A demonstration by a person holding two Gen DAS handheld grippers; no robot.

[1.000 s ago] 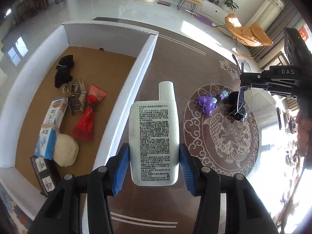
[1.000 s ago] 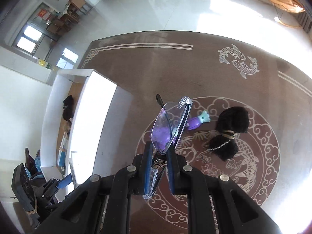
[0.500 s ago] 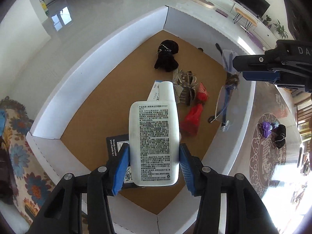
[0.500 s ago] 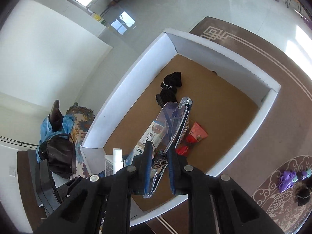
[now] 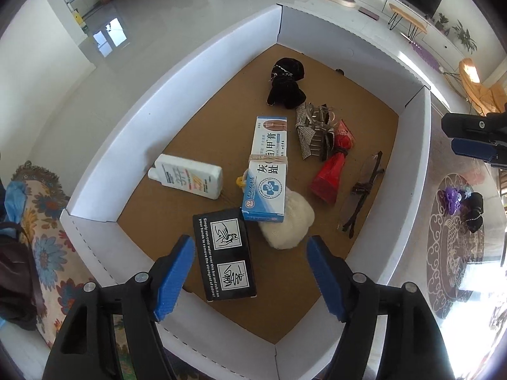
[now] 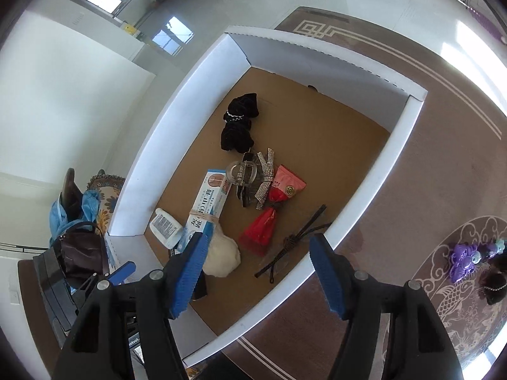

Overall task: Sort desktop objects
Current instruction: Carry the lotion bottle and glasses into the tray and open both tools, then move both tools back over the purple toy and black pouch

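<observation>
White box (image 5: 177, 101) holding sunscreen bottle (image 5: 187, 180), glasses (image 5: 362, 190), possibly hair clips (image 5: 315, 133), both grippers (image 5: 247, 272) (image 6: 258, 269) spread, empty

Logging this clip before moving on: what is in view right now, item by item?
White cardboard box with brown floor: 1, on the table.
White sunscreen bottle: 1, box, left.
Blue-white carton: 1, box middle.
Black printed box: 1, nearest.
Cream puff: 1, under the carton.
Black velvet scrunchie: 1, far end.
Silver hair clips: a cluster, count unclear.
Red pouch: 1.
Folded glasses: 1, right wall.
Purple toy: 1, on the table.
Left hand-held gripper: open.
Right hand-held gripper: open.
</observation>
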